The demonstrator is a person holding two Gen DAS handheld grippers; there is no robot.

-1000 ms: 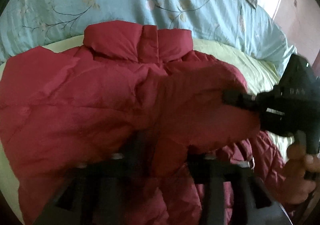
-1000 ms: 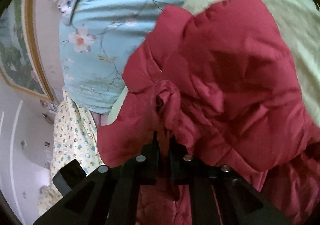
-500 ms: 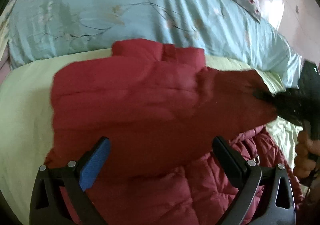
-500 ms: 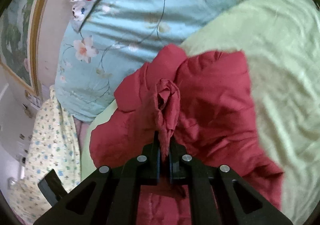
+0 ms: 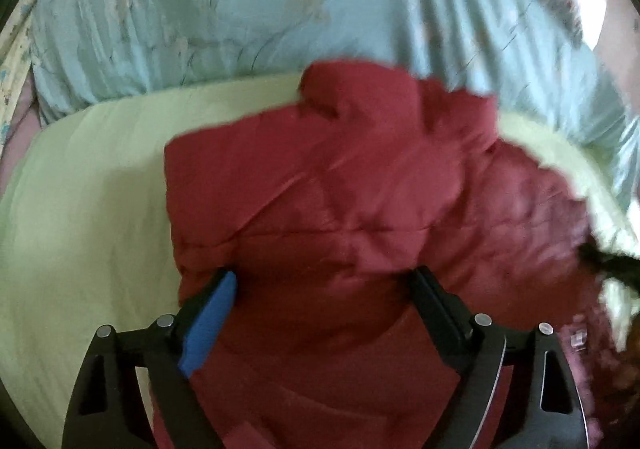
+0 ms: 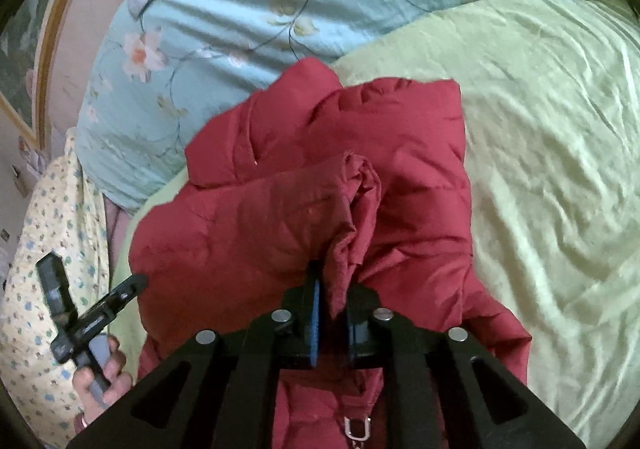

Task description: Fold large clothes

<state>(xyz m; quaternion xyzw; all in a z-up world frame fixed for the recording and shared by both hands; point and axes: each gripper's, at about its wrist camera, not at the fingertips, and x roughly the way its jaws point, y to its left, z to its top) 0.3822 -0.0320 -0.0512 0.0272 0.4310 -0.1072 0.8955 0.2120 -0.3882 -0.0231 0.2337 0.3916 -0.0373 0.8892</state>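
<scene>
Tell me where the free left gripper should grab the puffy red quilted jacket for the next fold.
Probably the jacket's near left corner, approached from the left gripper's own side over the green sheet: that edge lies exposed and thin enough for the open fingers.

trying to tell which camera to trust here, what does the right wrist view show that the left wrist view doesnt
Only the right wrist view shows the right gripper shut on a bunched fold of the red jacket, the person's left hand holding the other tool, and a yellow patterned cloth.

Only the left wrist view shows the left gripper open, its fingers apart over the jacket.

Both show the jacket on the green sheet with the blue floral quilt behind.
</scene>
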